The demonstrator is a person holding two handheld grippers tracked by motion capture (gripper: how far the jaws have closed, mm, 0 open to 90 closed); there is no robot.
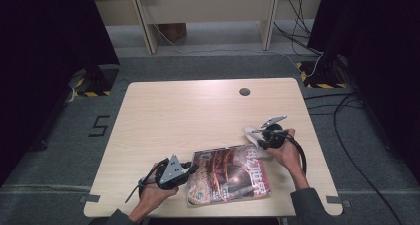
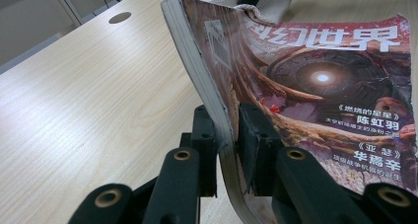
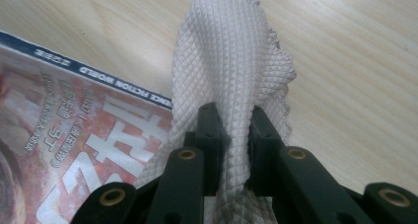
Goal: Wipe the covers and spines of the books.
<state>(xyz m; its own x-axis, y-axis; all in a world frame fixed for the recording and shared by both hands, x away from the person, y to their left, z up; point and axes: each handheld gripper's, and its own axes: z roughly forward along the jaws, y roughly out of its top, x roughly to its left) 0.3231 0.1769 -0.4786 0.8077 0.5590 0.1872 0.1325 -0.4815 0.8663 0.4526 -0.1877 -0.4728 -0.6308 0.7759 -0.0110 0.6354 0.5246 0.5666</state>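
A magazine (image 1: 229,174) with a dark red cover and white characters lies near the table's front edge. My left gripper (image 1: 184,171) is shut on its left edge, and in the left gripper view the magazine (image 2: 315,76) curls up between the pads, lifted off the wood. My right gripper (image 1: 257,136) is shut on a white waffle-weave cloth (image 1: 251,134) at the magazine's far right corner. In the right gripper view the cloth (image 3: 231,71) stands bunched between the jaws, beside the magazine (image 3: 79,145) and overlapping its edge.
The light wooden table (image 1: 198,106) has a round cable hole (image 1: 244,91) near its far edge. Cables run across the grey floor to the right. A wooden desk frame stands beyond the table.
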